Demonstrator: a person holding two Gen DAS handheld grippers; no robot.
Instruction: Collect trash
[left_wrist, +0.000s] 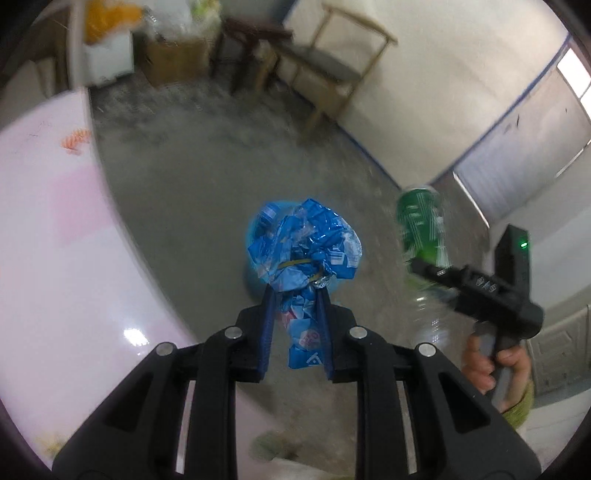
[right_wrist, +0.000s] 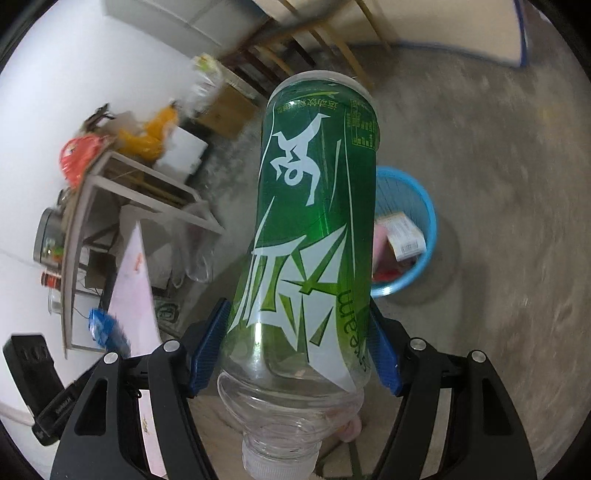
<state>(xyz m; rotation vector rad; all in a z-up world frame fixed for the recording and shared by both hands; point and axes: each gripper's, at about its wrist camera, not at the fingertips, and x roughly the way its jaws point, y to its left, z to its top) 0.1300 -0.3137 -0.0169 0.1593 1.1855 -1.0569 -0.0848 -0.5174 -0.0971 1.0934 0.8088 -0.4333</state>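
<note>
A grey concrete floor (left_wrist: 192, 177) spreads below, with a pale pink table (left_wrist: 55, 229) at the left. A blue wastebasket (right_wrist: 424, 221) stands on the floor, holding litter. The right gripper (right_wrist: 299, 347) clamps a green-labelled plastic bottle (right_wrist: 314, 221), cap toward the camera. The left gripper (left_wrist: 295, 314) pinches a crumpled blue wrapper (left_wrist: 303, 243).

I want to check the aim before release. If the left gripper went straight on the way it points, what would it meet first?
Probably the blue bin on the floor, largely hidden behind the blue wrapper the left gripper holds. Depth is unclear.
</note>
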